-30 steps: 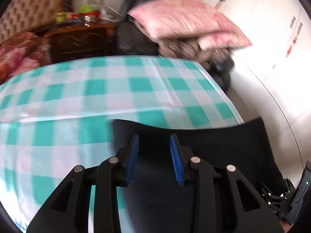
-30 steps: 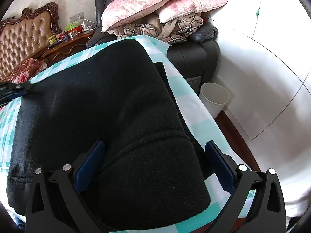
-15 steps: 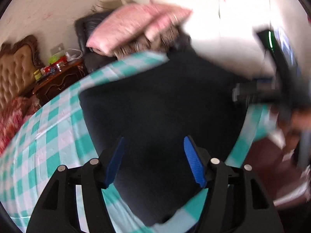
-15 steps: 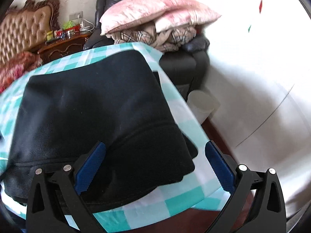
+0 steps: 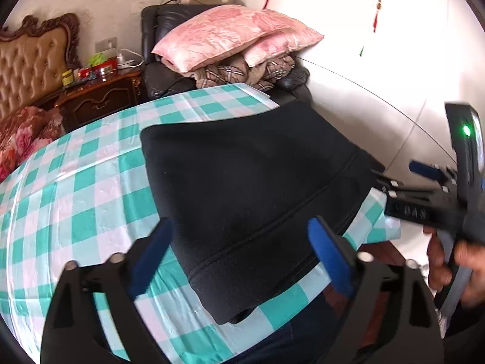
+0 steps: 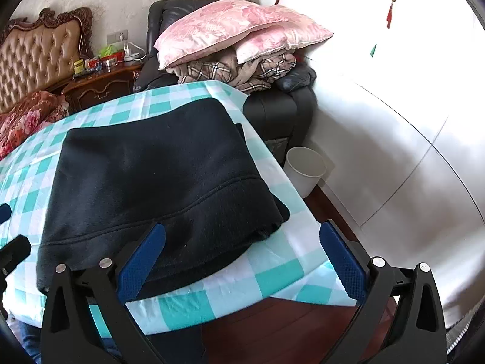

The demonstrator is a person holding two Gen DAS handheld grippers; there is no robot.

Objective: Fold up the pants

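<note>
Ahead of both spread, empty jaw pairs, the folded black pants (image 6: pixel 157 182) lie flat on the checked tablecloth (image 5: pixel 75 188). Left gripper (image 5: pixel 239 261) and right gripper (image 6: pixel 242 261) hover clear, suggesting the fold is complete.

We are looking from the left wrist camera along its own wide-spread blue fingers (image 5: pixel 330 261), down and across the checked tablecloth (image 5: pixel 75 200) toward the far wall, sitting close above the near table edge. The right gripper (image 5: pixel 403 179) is showing at this view's right edge. From the right wrist camera we are facing the same way, from nearer the table's right corner. Both views are sharing the folded black pants (image 6: pixel 157 176), the pink pillows (image 6: pixel 236 33) on the dark armchair (image 5: pixel 163 24), and the tufted headboard (image 6: pixel 36 60).
</note>
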